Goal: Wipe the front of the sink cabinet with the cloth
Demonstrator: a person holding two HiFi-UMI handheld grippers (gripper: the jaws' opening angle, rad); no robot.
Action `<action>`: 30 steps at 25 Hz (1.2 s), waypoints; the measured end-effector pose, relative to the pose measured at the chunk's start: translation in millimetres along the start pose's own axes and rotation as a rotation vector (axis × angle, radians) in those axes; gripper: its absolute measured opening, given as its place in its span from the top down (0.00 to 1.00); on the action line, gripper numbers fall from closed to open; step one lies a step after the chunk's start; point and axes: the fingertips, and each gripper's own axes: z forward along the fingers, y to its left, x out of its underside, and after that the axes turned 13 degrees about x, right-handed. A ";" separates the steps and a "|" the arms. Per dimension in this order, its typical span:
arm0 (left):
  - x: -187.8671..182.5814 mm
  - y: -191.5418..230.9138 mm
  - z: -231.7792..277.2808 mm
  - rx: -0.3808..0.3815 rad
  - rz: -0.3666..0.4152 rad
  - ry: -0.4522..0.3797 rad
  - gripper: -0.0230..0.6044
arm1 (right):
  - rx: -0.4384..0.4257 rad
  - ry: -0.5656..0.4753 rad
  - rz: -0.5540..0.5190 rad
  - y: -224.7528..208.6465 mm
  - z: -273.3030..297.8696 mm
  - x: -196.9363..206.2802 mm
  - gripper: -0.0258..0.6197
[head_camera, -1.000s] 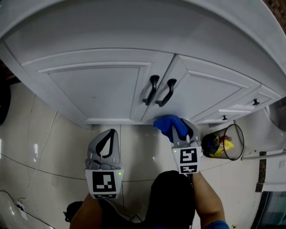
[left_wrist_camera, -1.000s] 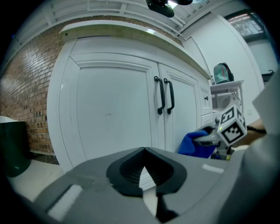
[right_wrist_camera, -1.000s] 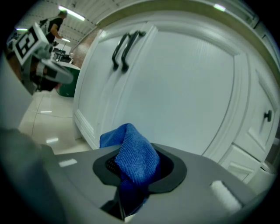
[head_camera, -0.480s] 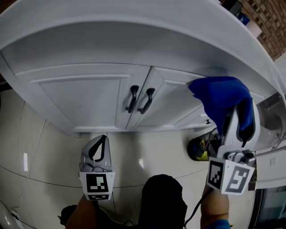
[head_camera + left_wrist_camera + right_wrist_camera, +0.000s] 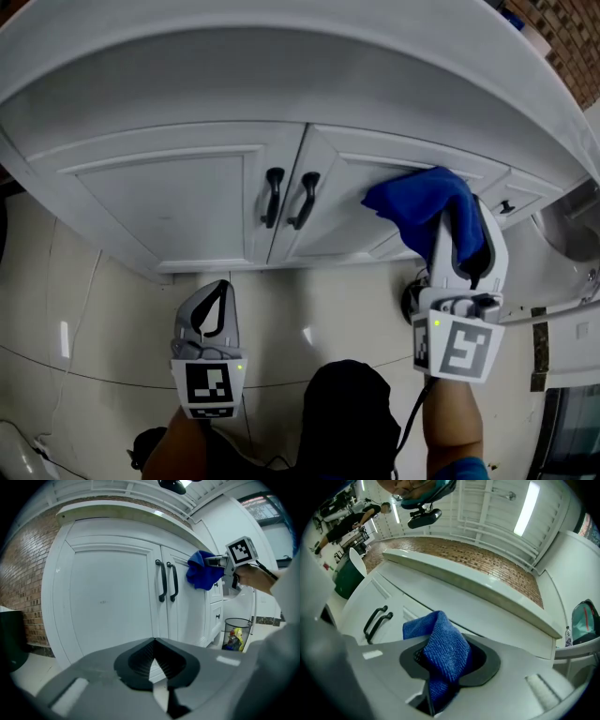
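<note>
Wiping step, likely: your right gripper (image 5: 457,217) clamps the cloth (image 5: 415,202) at the cabinet (image 5: 159,202), right of the handles (image 5: 290,199). Left gripper (image 5: 217,292) closed, empty. Next: press, sweep across.

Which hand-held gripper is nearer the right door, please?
Right: the right hand-held gripper holds the cloth at the right door; the left hand-held gripper hangs low, back from the left door.

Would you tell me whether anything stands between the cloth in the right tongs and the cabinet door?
Nothing visible does: the cloth hangs right at the right door, clear of the black handles.
</note>
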 end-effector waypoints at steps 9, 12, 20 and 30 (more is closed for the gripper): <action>1.4 -5.4 2.3 0.008 0.011 0.012 0.95 | -0.118 0.167 -0.001 42.6 -28.8 80.9 0.78; 1.3 -5.7 2.5 0.009 0.013 0.011 0.95 | -0.155 0.223 -0.014 56.6 -36.5 108.2 0.78; 2.2 -3.7 -0.6 0.005 0.014 0.014 0.95 | -0.229 0.473 -0.069 87.7 -60.5 211.4 0.78; 6.7 -0.9 -5.8 -0.004 0.017 0.026 0.95 | -0.286 0.689 -0.127 117.7 -83.0 306.5 0.78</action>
